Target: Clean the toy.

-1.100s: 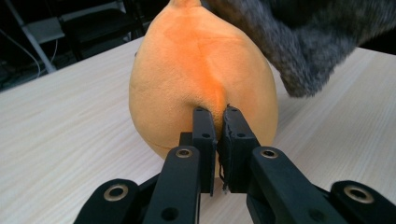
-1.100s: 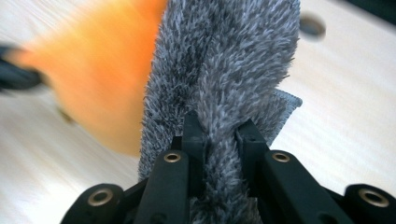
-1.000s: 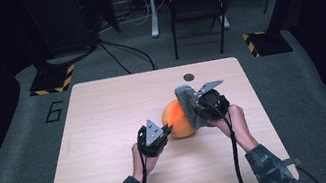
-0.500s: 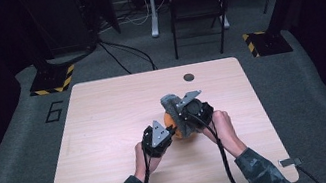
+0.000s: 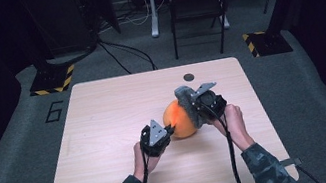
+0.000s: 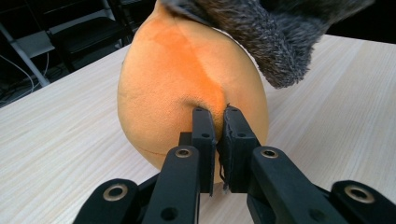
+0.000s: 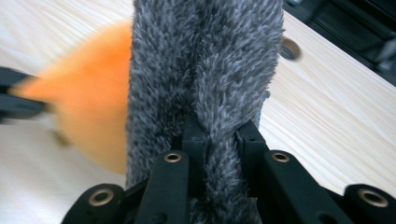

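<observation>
A pale wooden bench [image 5: 107,132] carries an orange plush toy [image 5: 179,119] right of centre, its grey furry piece [image 5: 186,103] rising along the far-right side. A person seated at the near edge works it from both sides. The right gripper [image 5: 193,109] comes in from the right, its jaws closed partway on a thick fold of the grey fur, as the right gripper view shows, the fur [image 7: 205,93] bulging up between and around them. The left gripper [image 5: 170,130] meets the toy's near-left flank; in the left gripper view its jaws stand almost closed, pinching a small pucker of the orange fabric [image 6: 187,88].

The step in hand appears to be a two-handed hold, orange body steadied while the grey piece is drawn or set over it. The next move likely calls for a firm left-hand pinch that does not slip off the thin fold, while the right pulls steadily along the fur rather than across it. A small dark round hole [image 5: 189,77] marks the bench's far edge.
</observation>
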A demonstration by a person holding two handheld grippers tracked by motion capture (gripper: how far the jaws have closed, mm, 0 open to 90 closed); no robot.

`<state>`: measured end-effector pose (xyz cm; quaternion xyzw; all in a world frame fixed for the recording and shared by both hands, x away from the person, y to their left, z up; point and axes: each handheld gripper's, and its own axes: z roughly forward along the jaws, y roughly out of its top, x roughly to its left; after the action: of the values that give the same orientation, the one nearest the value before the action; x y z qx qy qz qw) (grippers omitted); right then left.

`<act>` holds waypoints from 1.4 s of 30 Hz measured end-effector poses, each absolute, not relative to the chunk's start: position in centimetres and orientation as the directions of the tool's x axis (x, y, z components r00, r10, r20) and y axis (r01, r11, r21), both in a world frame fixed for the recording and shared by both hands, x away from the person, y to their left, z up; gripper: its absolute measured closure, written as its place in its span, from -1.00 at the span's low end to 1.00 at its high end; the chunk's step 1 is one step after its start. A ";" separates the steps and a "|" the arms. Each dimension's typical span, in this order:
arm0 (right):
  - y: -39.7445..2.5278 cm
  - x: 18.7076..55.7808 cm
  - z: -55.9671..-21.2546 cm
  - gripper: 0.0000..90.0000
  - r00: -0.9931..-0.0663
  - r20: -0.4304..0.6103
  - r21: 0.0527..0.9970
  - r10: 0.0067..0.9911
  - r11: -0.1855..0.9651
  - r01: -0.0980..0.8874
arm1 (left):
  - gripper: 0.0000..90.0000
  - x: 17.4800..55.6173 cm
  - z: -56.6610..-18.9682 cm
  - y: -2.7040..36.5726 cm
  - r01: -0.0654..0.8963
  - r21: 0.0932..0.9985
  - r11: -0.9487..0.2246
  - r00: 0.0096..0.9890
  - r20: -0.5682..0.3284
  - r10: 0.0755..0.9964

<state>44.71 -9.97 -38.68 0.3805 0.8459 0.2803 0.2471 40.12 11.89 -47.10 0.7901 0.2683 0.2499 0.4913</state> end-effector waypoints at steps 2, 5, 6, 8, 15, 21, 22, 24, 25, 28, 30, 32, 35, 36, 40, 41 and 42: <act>-9.5 44.0 -37.7 0.73 -0.631 -0.170 0.694 0.757 0.546 0.468 | 0.89 40.1 -47.1 11.8 0.179 0.909 -0.375 0.734 0.131 0.667; -8.2 43.0 -37.2 0.73 -0.695 -0.119 0.714 0.709 0.548 0.436 | 0.88 40.0 -47.1 11.7 0.174 0.908 -0.381 0.737 0.136 0.662; -7.5 42.7 -37.3 0.73 -0.723 -0.121 0.712 0.680 0.567 0.414 | 0.88 40.0 -47.1 11.7 0.174 0.907 -0.383 0.738 0.137 0.660; -6.5 42.5 -37.7 0.73 -0.739 -0.123 0.695 0.663 0.589 0.413 | 0.88 39.9 -47.1 11.6 0.171 0.909 -0.380 0.741 0.135 0.658; -8.0 44.4 -39.4 0.73 -0.673 -0.114 0.689 0.731 0.546 0.476 | 0.88 40.0 -47.2 11.7 0.175 0.908 -0.380 0.741 0.133 0.659; -9.7 45.0 -39.6 0.73 -0.641 -0.108 0.701 0.760 0.515 0.492 | 0.88 40.3 -47.2 11.9 0.183 0.912 -0.366 0.733 0.121 0.669; -9.8 44.9 -39.6 0.73 -0.633 -0.105 0.699 0.767 0.510 0.502 | 0.88 40.3 -47.2 11.9 0.187 0.913 -0.363 0.733 0.116 0.670; -10.3 44.8 -39.4 0.73 -0.636 -0.079 0.713 0.768 0.489 0.502 | 0.88 40.4 -47.2 12.0 0.192 0.913 -0.360 0.732 0.111 0.672; -10.4 44.8 -39.3 0.72 -0.630 -0.078 0.717 0.773 0.482 0.503 | 0.88 40.5 -47.2 12.2 0.196 0.912 -0.360 0.733 0.108 0.672; -11.3 44.6 -38.9 0.72 -0.617 -0.049 0.728 0.785 0.451 0.517 | 0.88 40.6 -47.3 12.4 0.204 0.915 -0.348 0.726 0.096 0.681; -12.0 44.6 -38.8 0.72 -0.604 -0.047 0.729 0.796 0.440 0.524 | 0.88 40.7 -47.3 12.5 0.207 0.915 -0.346 0.726 0.093 0.682; -12.9 44.6 -38.7 0.71 -0.590 -0.040 0.731 0.806 0.427 0.533 | 0.88 40.8 -47.3 12.6 0.208 0.916 -0.343 0.726 0.090 0.681; -14.2 44.9 -38.8 0.71 -0.558 -0.028 0.733 0.830 0.397 0.553 | 0.88 40.8 -47.3 12.6 0.210 0.917 -0.340 0.726 0.087 0.683; -14.7 44.9 -38.9 0.71 -0.540 -0.027 0.727 0.841 0.387 0.566 | 0.88 40.8 -47.3 12.6 0.211 0.916 -0.341 0.726 0.087 0.683; -16.2 45.2 -39.5 0.70 -0.494 -0.041 0.714 0.869 0.371 0.593 | 0.88 40.8 -47.3 12.7 0.216 0.917 -0.336 0.723 0.081 0.686; -16.4 45.3 -39.7 0.70 -0.485 -0.032 0.711 0.874 0.361 0.603 | 0.88 40.8 -47.3 12.7 0.217 0.917 -0.335 0.724 0.079 0.685; -16.8 45.5 -40.0 0.70 -0.479 -0.033 0.706 0.877 0.360 0.611 | 0.88 40.8 -47.3 12.7 0.220 0.917 -0.333 0.724 0.076 0.686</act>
<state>45.46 -16.84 -39.98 0.4662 0.7979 0.3207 0.2079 40.83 12.74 -47.34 0.7825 0.2895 0.2331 0.4996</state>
